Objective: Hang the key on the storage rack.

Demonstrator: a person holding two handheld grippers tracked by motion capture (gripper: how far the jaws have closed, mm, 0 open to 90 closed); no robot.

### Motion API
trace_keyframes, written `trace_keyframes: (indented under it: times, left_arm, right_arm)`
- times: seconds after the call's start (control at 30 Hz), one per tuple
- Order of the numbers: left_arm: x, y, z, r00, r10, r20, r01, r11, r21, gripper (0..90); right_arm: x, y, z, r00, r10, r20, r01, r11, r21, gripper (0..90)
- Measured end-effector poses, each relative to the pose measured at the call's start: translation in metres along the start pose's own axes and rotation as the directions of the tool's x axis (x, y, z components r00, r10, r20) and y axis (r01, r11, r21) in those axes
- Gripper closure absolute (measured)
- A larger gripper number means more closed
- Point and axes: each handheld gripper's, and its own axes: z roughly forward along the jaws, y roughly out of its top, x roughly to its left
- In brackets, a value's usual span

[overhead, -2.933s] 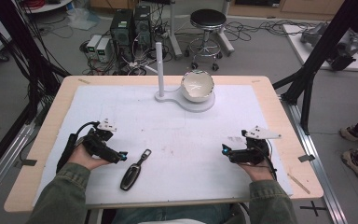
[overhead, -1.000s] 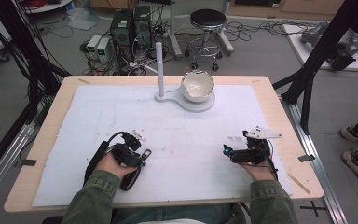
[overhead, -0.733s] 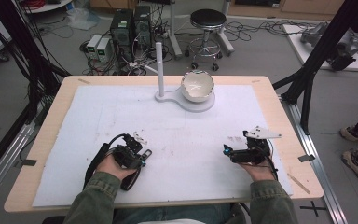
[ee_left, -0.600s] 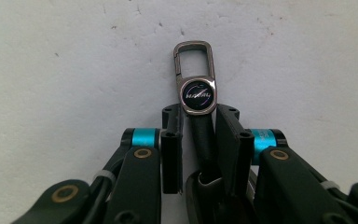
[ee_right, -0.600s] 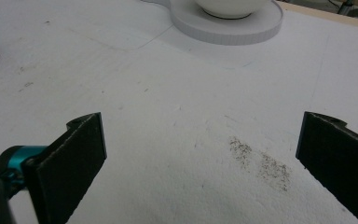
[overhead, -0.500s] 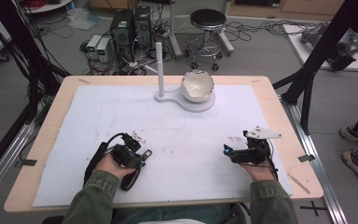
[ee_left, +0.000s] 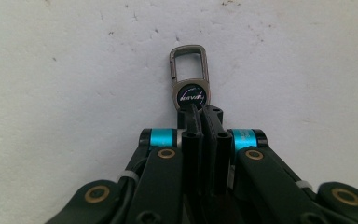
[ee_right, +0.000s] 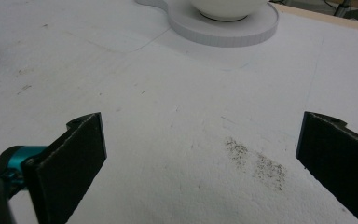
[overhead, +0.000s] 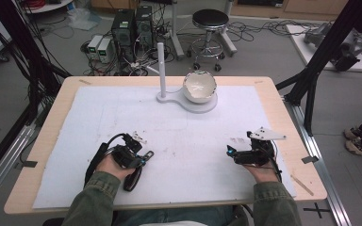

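— Status of the key fob (ee_left: 191,88)?

— We find it gripped. In the left gripper view, the left gripper (ee_left: 200,114) has its jaws pressed together on the strap just below the round badge, with the metal clasp pointing away from the jaws. We judge the pick made; the carry and any placing are left.

— Where does it lie against the white stand (overhead: 188,101)?

— Well apart from it, on the person's side and to the left, low over the white mat (overhead: 207,136).

— And the right gripper (ee_right: 200,140)?

— Jaws wide apart, holding nothing, idle near the mat's right edge.

— Differences between views?

— The high view shows the bowl (overhead: 199,86) on the stand and the dark strap trailing under the left hand (overhead: 111,165). The left gripper view alone lets us read the badge and the clamp.
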Motion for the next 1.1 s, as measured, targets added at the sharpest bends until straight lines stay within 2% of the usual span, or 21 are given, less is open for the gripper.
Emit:
trace_keyframes:
  times: [0.07,0.27,0.37,0.53,0.7,0.87,1.0,1.1]
  left_arm:
    - [0.002,0.0,-0.001,0.9999,-0.003,0.016,0.003,1.0,-0.004,86.5]
    - [0.001,0.003,-0.008,0.9996,0.009,0.027,-0.008,0.9998,-0.02,86.4]
    - [0.001,0.008,-0.016,0.9983,0.031,0.049,-0.029,0.9988,-0.041,86.4]
    - [0.003,0.011,-0.027,0.9964,0.059,0.06,-0.055,0.9952,-0.081,86.4]
    - [0.005,0.017,-0.035,0.9955,0.08,0.051,-0.075,0.9928,-0.094,86.4]
    - [0.009,0.023,-0.043,0.9963,0.072,0.046,-0.066,0.9912,-0.115,86.4]
    - [0.012,0.03,-0.052,0.9952,0.089,0.039,-0.084,0.9888,-0.123,86.4]
    - [0.014,0.034,-0.055,0.9954,0.088,0.038,-0.082,0.9873,-0.136,86.4]
  right_arm:
    - [0.0,0.0,0.0,1.0,-0.005,-0.003,0.005,1.0,-0.002,0.5]
    - [0.0,0.0,0.0,1.0,-0.002,0.0,0.002,1.0,-0.004,0.5]
    - [0.0,0.0,0.0,1.0,-0.005,-0.002,0.005,1.0,-0.006,0.5]
    - [0.0,0.0,0.0,1.0,0.001,-0.001,-0.001,1.0,-0.004,0.5]
    - [0.0,0.0,0.0,1.0,-0.005,-0.004,0.005,1.0,-0.006,0.5]
    - [0.0,0.0,0.0,1.0,-0.004,-0.003,0.004,1.0,-0.007,0.5]
    - [0.0,0.0,0.0,1.0,-0.002,-0.003,0.002,1.0,-0.005,0.5]
    - [0.0,0.0,0.0,1.0,-0.002,-0.004,0.002,1.0,-0.006,0.5]
